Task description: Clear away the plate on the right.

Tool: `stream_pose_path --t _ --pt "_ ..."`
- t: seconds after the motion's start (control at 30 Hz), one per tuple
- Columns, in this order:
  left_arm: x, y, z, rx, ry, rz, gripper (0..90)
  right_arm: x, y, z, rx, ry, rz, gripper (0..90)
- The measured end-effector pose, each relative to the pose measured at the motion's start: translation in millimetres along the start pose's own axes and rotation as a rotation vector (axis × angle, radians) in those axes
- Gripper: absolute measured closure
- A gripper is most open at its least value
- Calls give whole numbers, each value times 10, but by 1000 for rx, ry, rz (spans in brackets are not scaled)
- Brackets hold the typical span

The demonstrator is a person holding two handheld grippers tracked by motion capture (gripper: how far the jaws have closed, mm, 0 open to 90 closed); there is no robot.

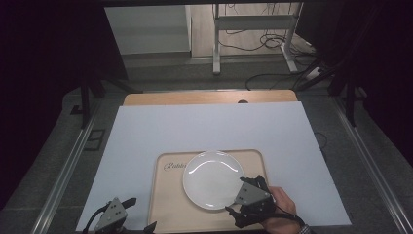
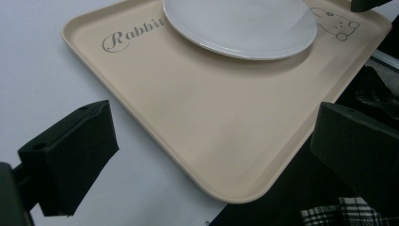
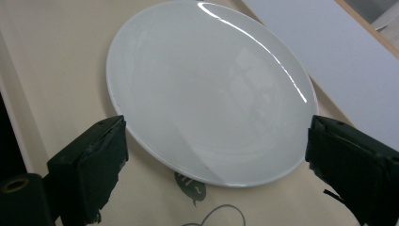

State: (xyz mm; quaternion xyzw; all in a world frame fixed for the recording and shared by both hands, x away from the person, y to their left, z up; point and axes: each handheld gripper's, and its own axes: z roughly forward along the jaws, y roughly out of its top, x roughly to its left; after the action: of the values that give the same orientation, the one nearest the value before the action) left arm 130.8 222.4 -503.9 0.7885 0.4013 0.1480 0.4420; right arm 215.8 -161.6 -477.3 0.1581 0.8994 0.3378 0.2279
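Observation:
A round white plate (image 1: 213,179) lies on a beige tray (image 1: 163,204) printed with "Rabbit", near the table's front edge. My right gripper (image 1: 239,197) is at the plate's near right rim, held by a hand. In the right gripper view it (image 3: 216,153) is open, one jaw on each side of the plate (image 3: 207,89), just above the tray (image 3: 51,61). My left gripper (image 1: 140,214) hovers at the tray's front left corner. Its jaws (image 2: 216,141) stand wide open around that corner of the tray (image 2: 188,117), holding nothing. The plate (image 2: 240,23) lies farther off.
A white sheet (image 1: 204,126) covers most of the wooden table (image 1: 209,97). A desk frame (image 1: 253,29) and cables stand on the floor behind. Metal rails run along both sides. A plaid sleeve (image 2: 343,213) is below the tray's edge.

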Motion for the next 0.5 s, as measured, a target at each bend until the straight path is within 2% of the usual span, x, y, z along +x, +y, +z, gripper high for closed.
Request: stream_pose_path --t 0.27,0.5 --pt "0 0 -1 -1 0 0 7 -97 -40 -45 -14 23 79 47" --pt "1 0 -1 -1 -1 0 7 -131 -69 -85 -24 24 108 35"
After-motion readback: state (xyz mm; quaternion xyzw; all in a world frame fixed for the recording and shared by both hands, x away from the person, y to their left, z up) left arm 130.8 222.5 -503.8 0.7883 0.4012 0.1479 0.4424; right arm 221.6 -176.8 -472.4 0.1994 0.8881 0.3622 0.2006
